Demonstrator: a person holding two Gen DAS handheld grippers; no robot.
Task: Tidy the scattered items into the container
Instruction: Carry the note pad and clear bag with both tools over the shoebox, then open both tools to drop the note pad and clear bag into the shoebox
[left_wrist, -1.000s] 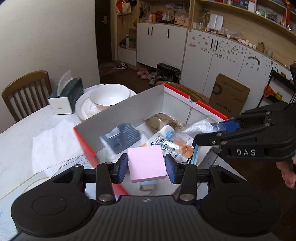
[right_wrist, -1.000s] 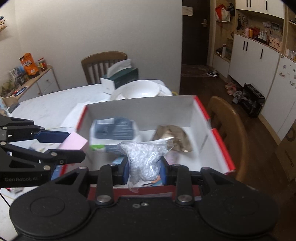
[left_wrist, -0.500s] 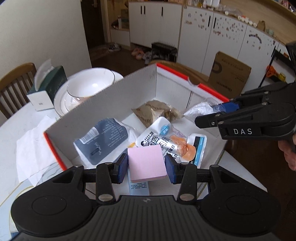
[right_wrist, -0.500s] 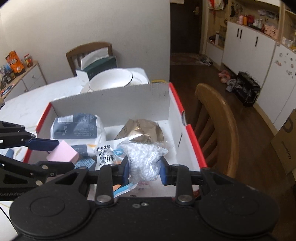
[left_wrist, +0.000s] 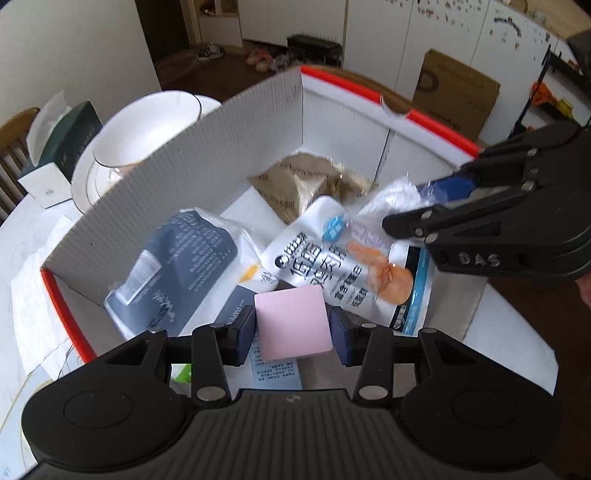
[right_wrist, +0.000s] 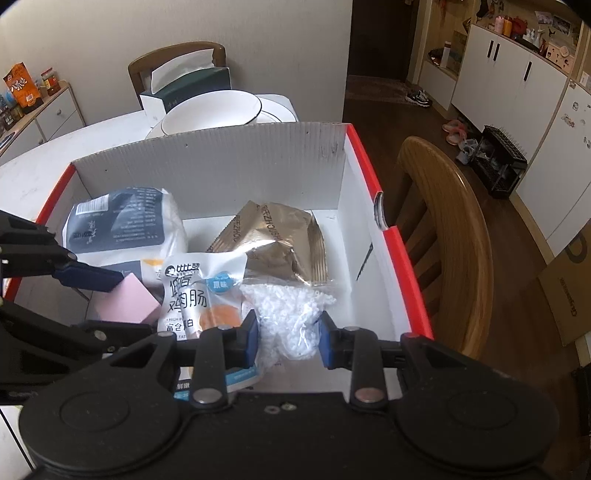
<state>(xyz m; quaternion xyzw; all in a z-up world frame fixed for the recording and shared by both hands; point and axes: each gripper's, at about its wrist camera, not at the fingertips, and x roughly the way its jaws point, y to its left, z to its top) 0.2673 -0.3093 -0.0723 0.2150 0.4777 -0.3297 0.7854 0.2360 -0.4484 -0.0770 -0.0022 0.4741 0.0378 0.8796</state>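
Both claws hang over the open red-edged cardboard box (right_wrist: 343, 206), which sits on the white desk (left_wrist: 22, 236) and serves as the container. The left claw (left_wrist: 293, 328) pinches a pink block (left_wrist: 293, 321) square between its blue pads, gripping it by two opposite flat sides, probably so it cannot twist free on the way down. The right claw (right_wrist: 288, 338) is pressed in on a clear bag of small white pieces (right_wrist: 291, 317); it holds the bag near its lower part, with the loose top fanning out above the pads (a soft bag like this gives little else to grip).

Inside the box already lie a dark blue and white packet (right_wrist: 118, 225) at the left, a gold foil pouch (right_wrist: 273, 240) toward the back, and a white sausage packet (right_wrist: 199, 291) in the middle. So the tidying looks well along, and both held items seem meant for the free floor of the box near the front.

Compared with a second ago, both claws have come forward and dropped lower, tilting more steeply into the box, so its contents fill much more of each view. Neither grip has changed: the block and the bag sit between the pads just as they did. A white bowl (left_wrist: 147, 129) and a tissue box (left_wrist: 62, 147) stand on the desk behind the box, untouched.
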